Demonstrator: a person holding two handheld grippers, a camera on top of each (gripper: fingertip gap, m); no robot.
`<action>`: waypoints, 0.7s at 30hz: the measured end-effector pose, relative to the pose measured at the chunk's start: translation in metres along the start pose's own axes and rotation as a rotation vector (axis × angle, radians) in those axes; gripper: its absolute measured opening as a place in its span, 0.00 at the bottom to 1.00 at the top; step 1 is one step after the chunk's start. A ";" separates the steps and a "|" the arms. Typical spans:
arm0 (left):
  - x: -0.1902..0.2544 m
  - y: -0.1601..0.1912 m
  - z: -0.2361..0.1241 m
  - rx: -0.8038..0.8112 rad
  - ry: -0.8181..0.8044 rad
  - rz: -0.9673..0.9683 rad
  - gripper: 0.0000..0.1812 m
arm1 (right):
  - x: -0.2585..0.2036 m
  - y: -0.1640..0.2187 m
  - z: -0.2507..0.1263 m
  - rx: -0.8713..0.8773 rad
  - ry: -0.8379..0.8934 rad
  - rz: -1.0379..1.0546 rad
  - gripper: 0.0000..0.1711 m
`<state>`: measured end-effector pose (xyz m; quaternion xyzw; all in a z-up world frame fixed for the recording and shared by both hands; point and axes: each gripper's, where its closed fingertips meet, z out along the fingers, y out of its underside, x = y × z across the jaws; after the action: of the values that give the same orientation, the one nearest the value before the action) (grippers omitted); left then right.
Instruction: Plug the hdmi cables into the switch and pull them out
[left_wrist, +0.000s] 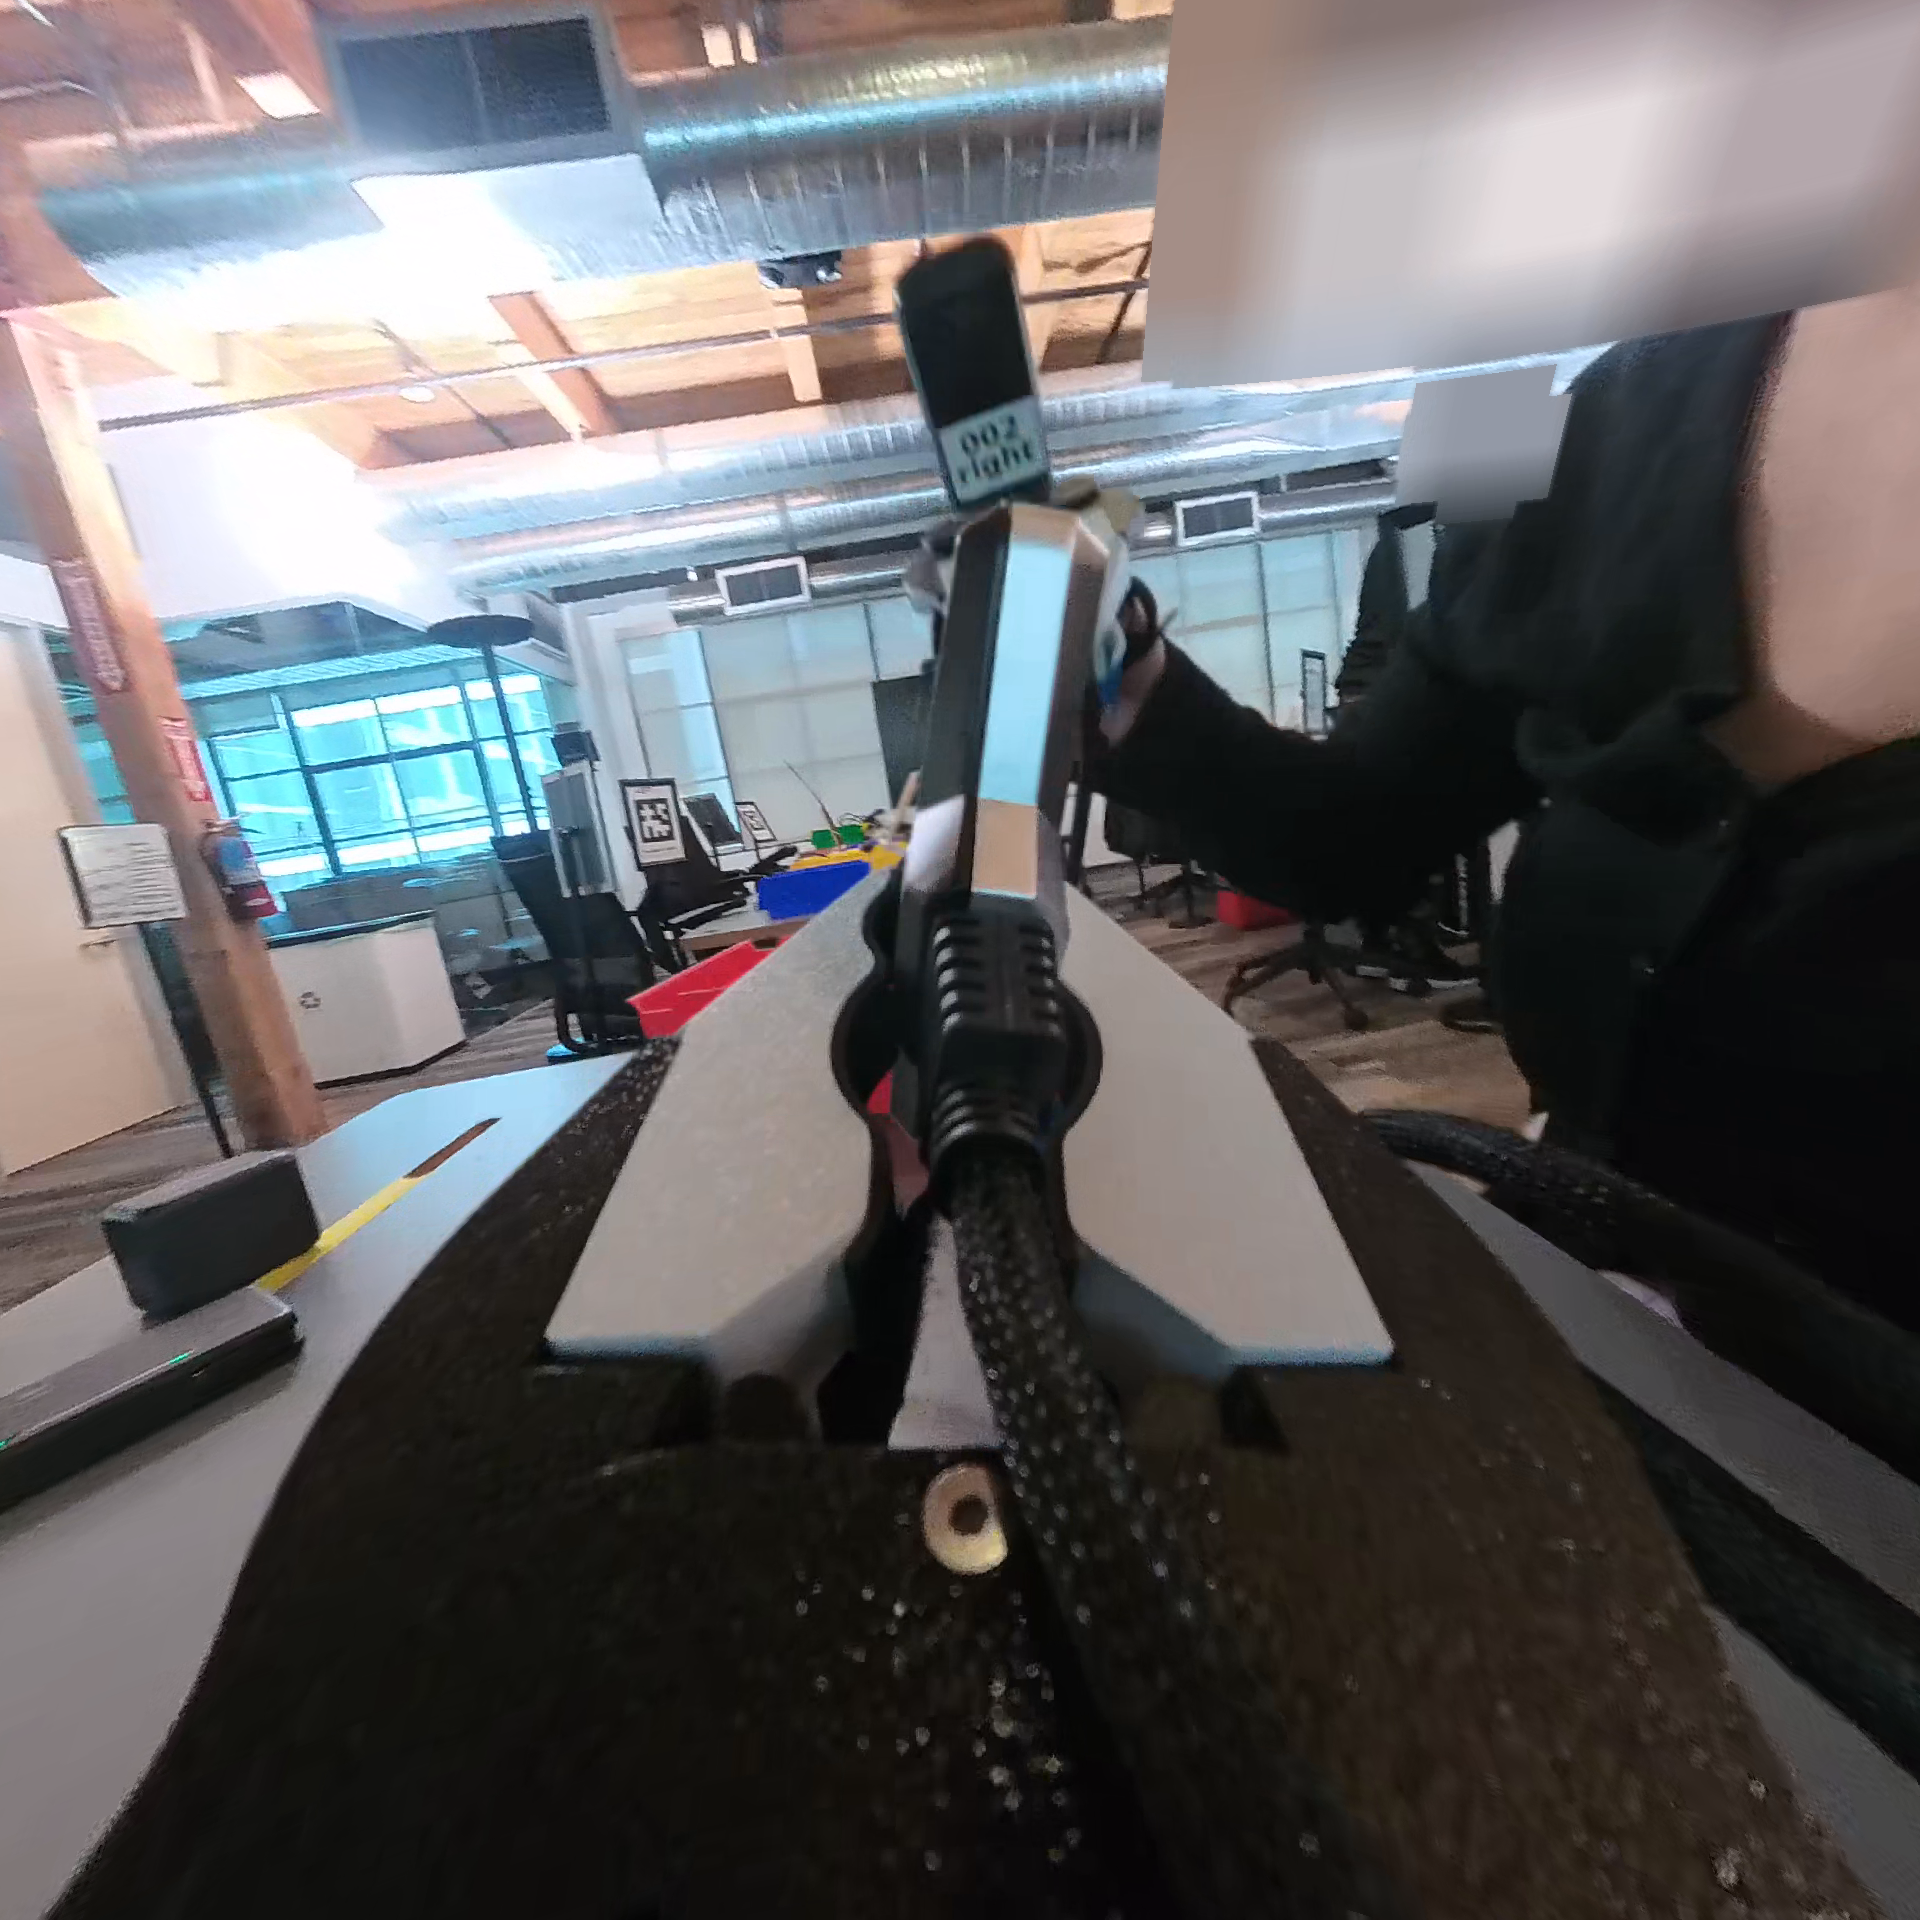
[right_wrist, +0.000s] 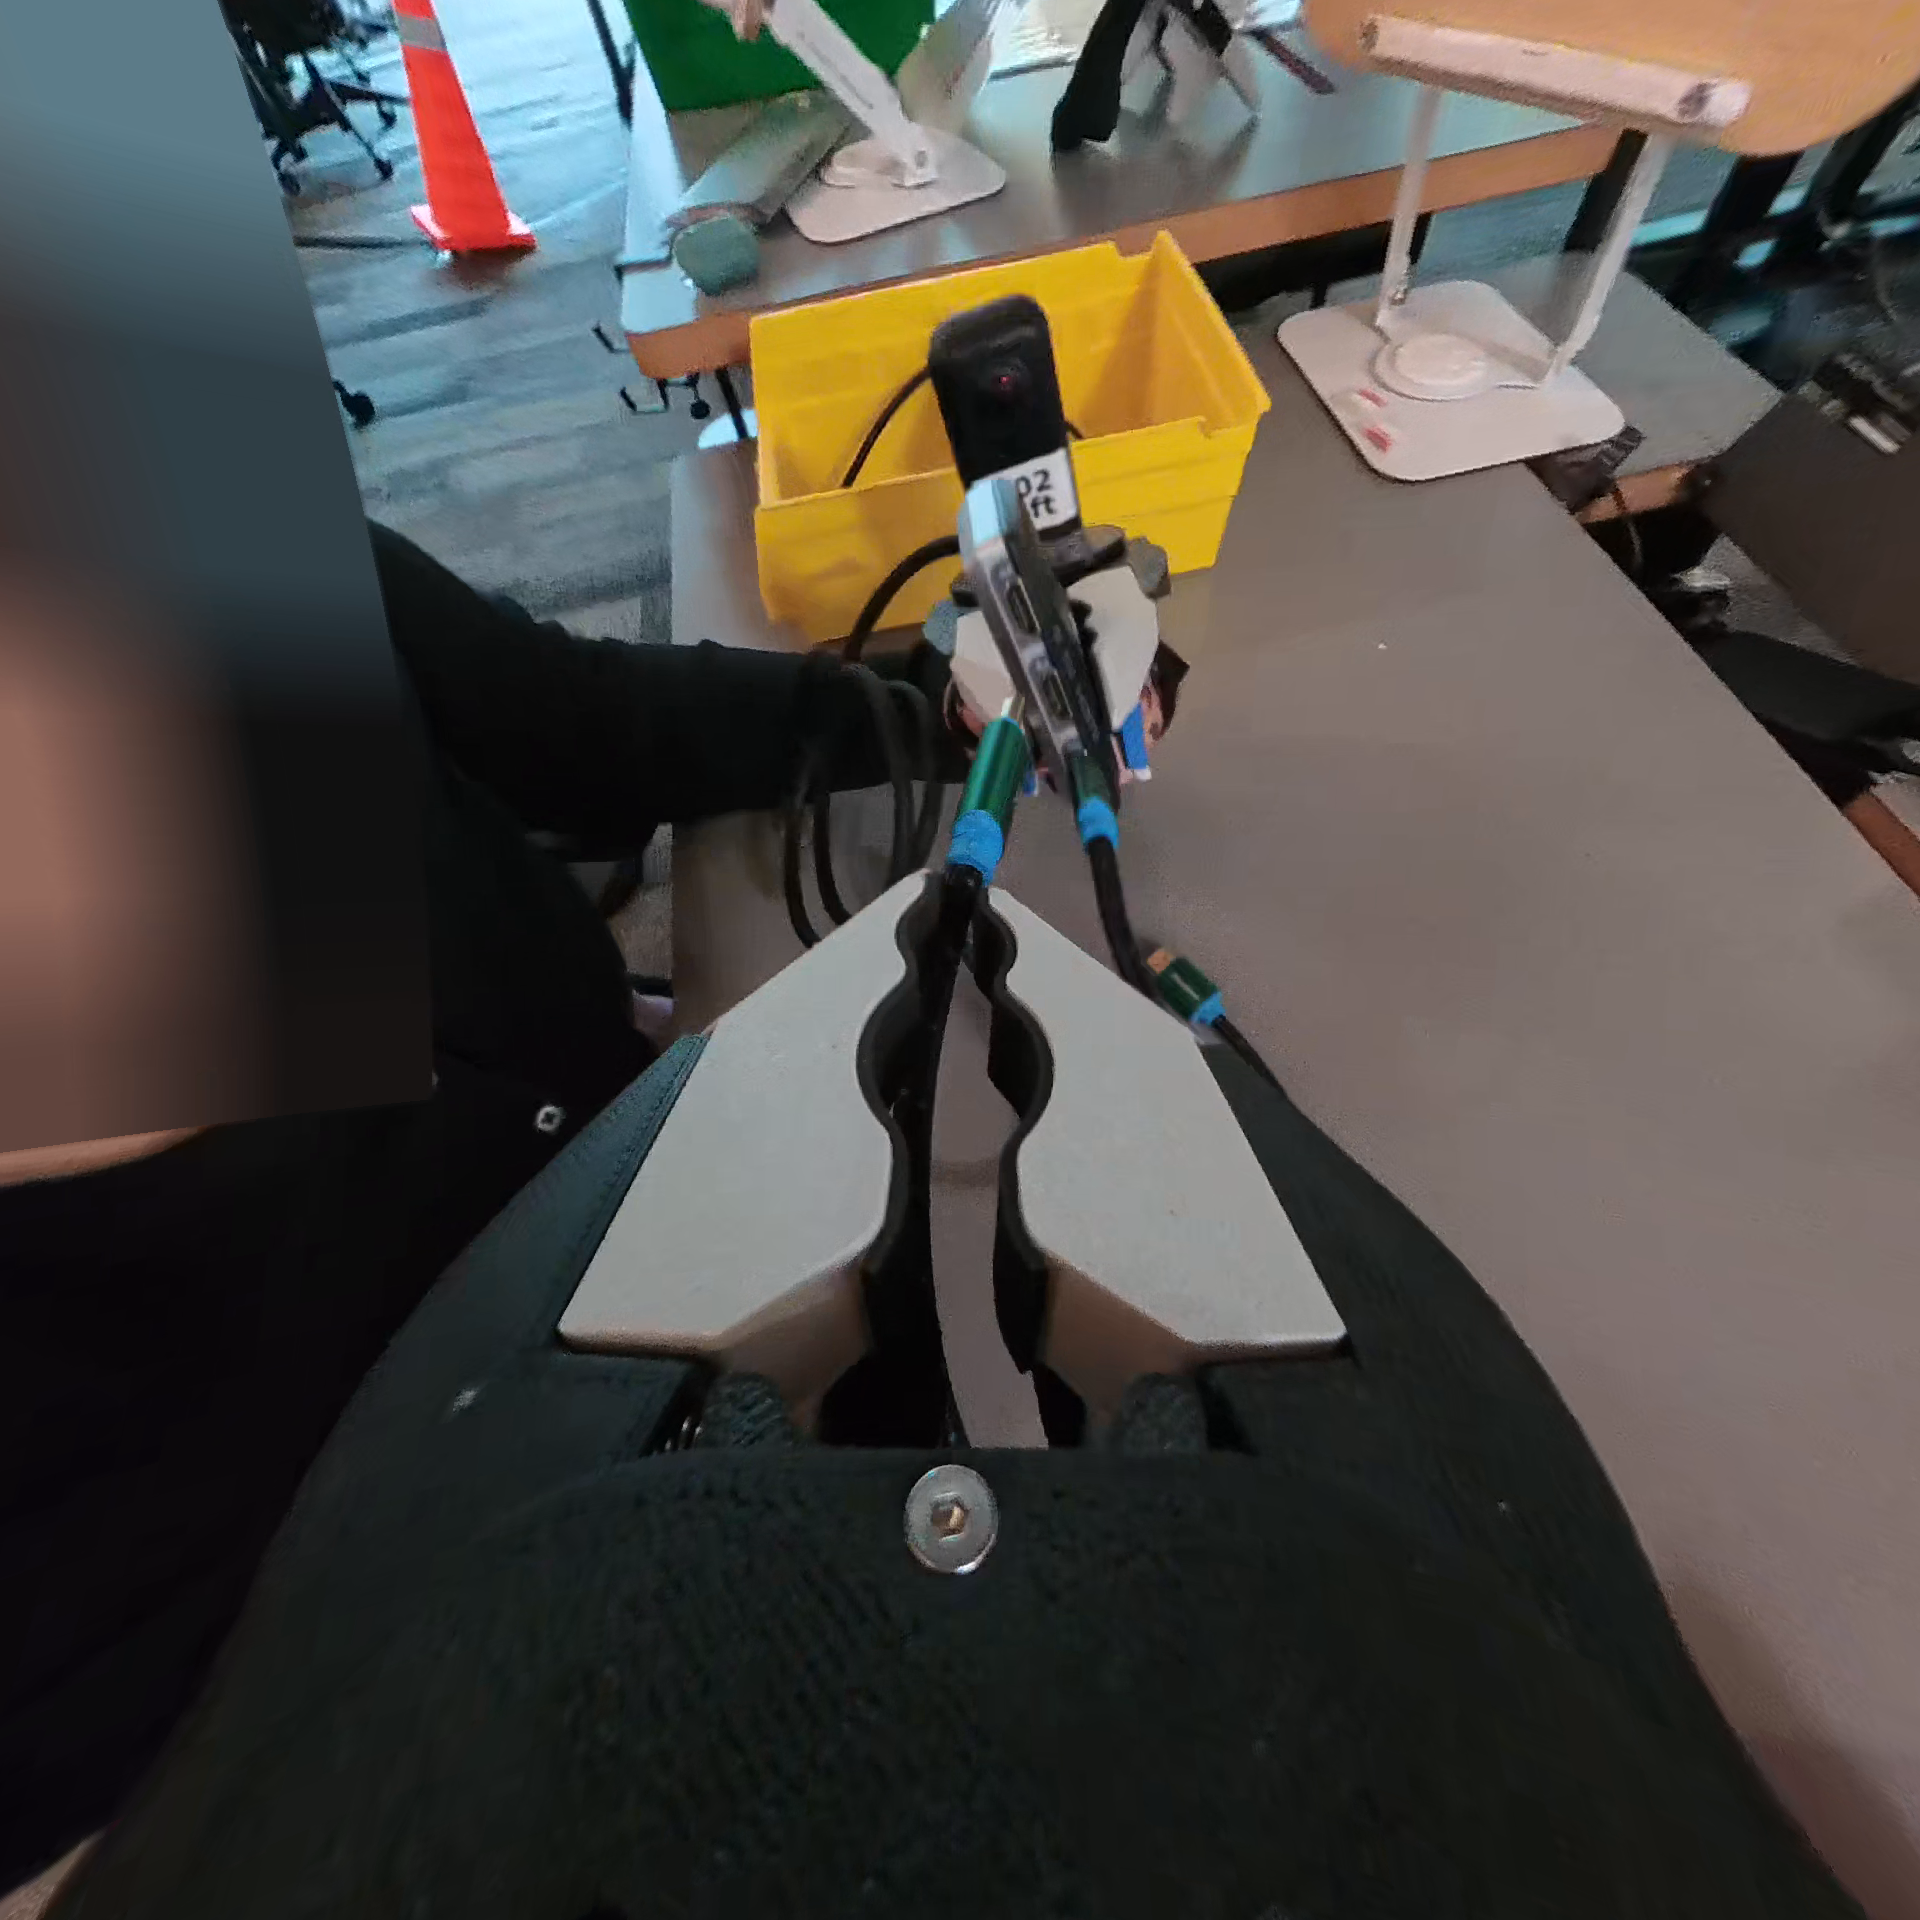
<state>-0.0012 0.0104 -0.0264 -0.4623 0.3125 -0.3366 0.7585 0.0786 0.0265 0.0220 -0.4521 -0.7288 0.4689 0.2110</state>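
My left gripper is shut on the silver and black HDMI switch and holds it upright in the air. A black braided cable is plugged into the switch's near end and runs back between the fingers. In the right wrist view the switch faces me with its ports showing. My right gripper is shut on a black HDMI cable just behind its green plug, which has blue tape. The plug's metal tip is at the switch's edge; I cannot tell whether it is inserted. A second green plug sits in the switch's lower end.
A third green plug lies loose on the grey table. A yellow bin stands behind the switch, with white stands to its right. Coiled black cable hangs at the left. A small black box sits on the table at the left. Spacing between my two grippers at the tips: around 10 cm.
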 end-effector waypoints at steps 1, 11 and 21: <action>0.003 0.001 0.001 -0.010 0.019 -0.004 0.12 | -0.002 -0.004 0.004 -0.025 -0.006 -0.012 0.02; 0.019 0.008 0.011 -0.066 0.123 -0.068 0.11 | -0.003 -0.004 0.032 -0.260 0.014 -0.187 0.02; 0.020 0.012 0.009 -0.093 0.148 -0.113 0.11 | 0.002 0.009 0.038 -0.339 0.036 -0.223 0.02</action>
<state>0.0205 0.0032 -0.0375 -0.4876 0.3564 -0.3970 0.6911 0.0541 0.0110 -0.0044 -0.4059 -0.8390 0.3050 0.1956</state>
